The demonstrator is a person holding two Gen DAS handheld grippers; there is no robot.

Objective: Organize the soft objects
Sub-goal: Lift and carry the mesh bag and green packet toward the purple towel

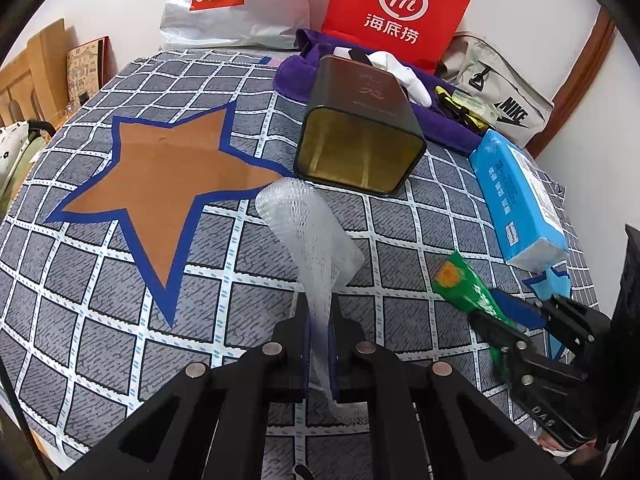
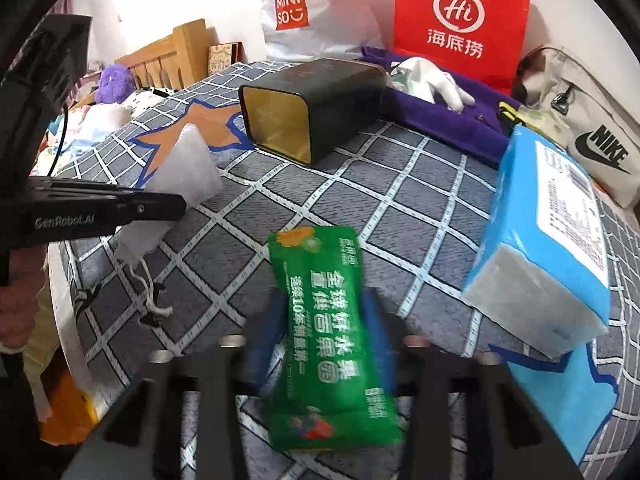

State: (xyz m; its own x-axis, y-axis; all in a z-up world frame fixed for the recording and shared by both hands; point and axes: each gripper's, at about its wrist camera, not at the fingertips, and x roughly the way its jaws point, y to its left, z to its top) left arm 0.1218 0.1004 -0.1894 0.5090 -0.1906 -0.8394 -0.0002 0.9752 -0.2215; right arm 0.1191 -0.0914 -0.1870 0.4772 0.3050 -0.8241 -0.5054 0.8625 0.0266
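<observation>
My left gripper (image 1: pixel 320 320) is shut on a white foam net sleeve (image 1: pixel 308 232), which stands up from the jaws over the checked bedcover (image 1: pixel 120 320). The right wrist view shows this gripper (image 2: pixel 176 204) side-on at the left, the sleeve (image 2: pixel 188 168) poking out past it. My right gripper (image 2: pixel 324 320) is shut on a green snack packet (image 2: pixel 328 320), its blue pads on both sides. In the left wrist view it (image 1: pixel 494 308) sits low right with the packet (image 1: pixel 460 280) sticking out. A black tin box (image 1: pixel 360 132) (image 2: pixel 312 108) lies on its side beyond, its open mouth facing me.
A blue tissue pack (image 1: pixel 516 204) (image 2: pixel 552 232) lies at the right. Behind the tin are a purple towel (image 1: pixel 440 120), a white glove (image 2: pixel 436 80), a red paper bag (image 1: pixel 400 12), a white Miniso bag (image 1: pixel 224 4) and a Nike bag (image 2: pixel 592 148). A hand (image 2: pixel 16 300) shows at the left edge.
</observation>
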